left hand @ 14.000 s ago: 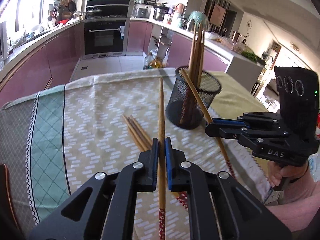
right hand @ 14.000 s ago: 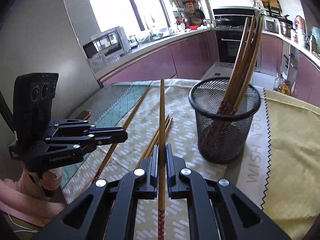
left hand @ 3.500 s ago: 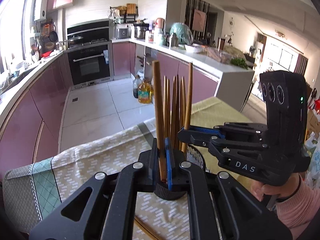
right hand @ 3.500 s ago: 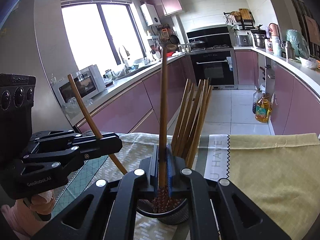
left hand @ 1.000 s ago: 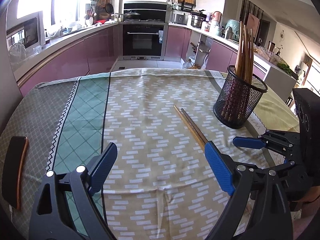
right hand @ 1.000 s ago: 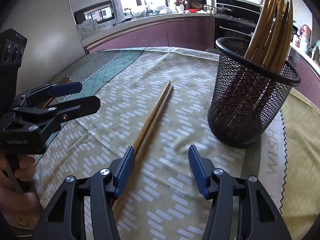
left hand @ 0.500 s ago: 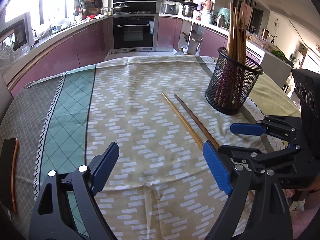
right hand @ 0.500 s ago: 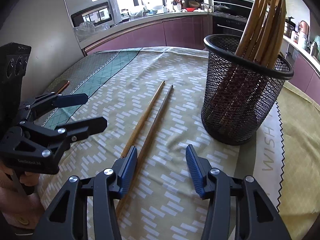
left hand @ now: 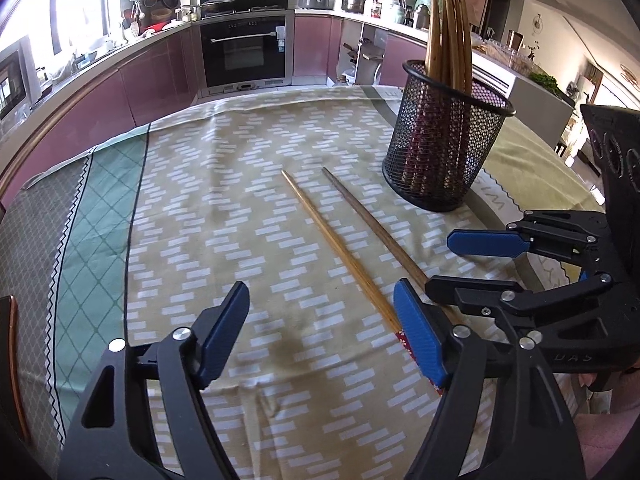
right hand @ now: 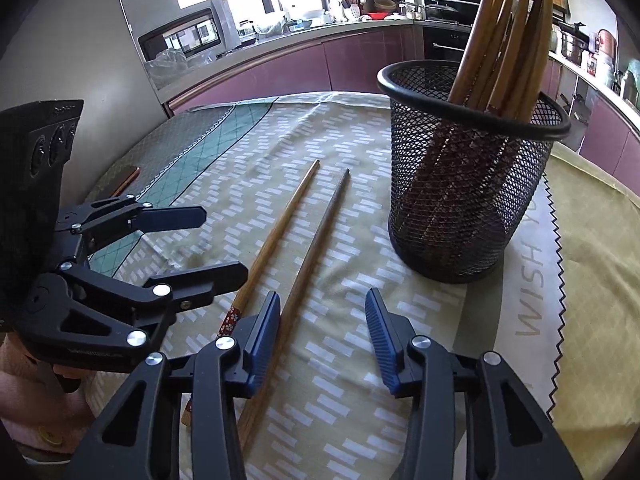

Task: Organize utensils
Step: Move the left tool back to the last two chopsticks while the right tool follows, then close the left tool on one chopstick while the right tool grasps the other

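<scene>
Two wooden chopsticks lie side by side on the tablecloth: a lighter one [left hand: 340,248] [right hand: 276,236] and a darker one [left hand: 376,232] [right hand: 316,240]. A black mesh holder [left hand: 444,152] [right hand: 464,184] with several chopsticks stands upright beyond them to the right. My left gripper [left hand: 320,332] is open and empty, low over the cloth just left of the lighter chopstick's handle end. My right gripper [right hand: 324,336] is open and empty, its left finger beside the darker chopstick. Each gripper shows in the other's view, the right [left hand: 472,264] and the left [right hand: 200,240].
The tablecloth [left hand: 224,208] has a green diamond-patterned band on the left. A phone [right hand: 126,178] lies near the table's left edge. Kitchen counters, an oven and a microwave stand behind the table.
Both grippers have moved forward and lower toward the two chopsticks on the cloth. Both stay open. The chopsticks and the holder have not moved.
</scene>
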Action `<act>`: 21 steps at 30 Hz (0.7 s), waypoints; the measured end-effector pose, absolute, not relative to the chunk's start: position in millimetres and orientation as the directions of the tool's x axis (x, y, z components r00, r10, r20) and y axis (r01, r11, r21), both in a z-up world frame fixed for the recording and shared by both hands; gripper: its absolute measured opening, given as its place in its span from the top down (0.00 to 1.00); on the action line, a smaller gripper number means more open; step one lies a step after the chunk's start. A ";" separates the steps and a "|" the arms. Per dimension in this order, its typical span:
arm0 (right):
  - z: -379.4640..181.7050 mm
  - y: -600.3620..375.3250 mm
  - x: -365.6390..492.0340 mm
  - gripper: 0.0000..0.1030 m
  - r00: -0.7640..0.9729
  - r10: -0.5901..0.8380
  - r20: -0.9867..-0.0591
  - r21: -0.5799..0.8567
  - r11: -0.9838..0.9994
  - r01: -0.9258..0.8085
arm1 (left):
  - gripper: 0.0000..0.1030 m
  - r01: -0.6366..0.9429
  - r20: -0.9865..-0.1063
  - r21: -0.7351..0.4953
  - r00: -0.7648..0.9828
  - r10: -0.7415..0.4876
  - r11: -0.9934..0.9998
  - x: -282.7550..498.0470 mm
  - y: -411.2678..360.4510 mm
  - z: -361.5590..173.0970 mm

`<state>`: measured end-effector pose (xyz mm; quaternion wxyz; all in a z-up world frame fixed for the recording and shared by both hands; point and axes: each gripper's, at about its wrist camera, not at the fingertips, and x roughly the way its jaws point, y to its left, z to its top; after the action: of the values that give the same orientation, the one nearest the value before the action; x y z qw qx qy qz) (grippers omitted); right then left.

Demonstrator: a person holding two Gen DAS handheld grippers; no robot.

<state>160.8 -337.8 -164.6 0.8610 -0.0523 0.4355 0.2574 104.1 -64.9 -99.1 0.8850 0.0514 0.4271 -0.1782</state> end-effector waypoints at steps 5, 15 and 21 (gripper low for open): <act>-165.3 -340.5 160.7 0.59 0.486 0.403 -0.775 0.139 0.860 -0.492 | 0.34 0.366 -0.785 -0.055 0.559 -0.266 0.929 106.8 -68.1 -103.6; -165.2 -341.8 161.4 0.59 0.488 0.403 -0.774 0.139 0.860 -0.491 | 0.56 0.381 -0.790 -0.053 0.549 -0.272 0.923 106.4 -70.6 -104.4; -164.8 -334.7 165.4 0.59 0.492 0.396 -0.775 0.128 0.861 -0.493 | 0.65 0.381 -0.791 -0.078 0.538 -0.290 0.921 104.9 -63.8 -102.6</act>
<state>165.4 -334.7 -164.8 0.8619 -0.0556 0.4330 0.2580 104.9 -63.8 -102.6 0.8755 0.0517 0.4404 -0.1918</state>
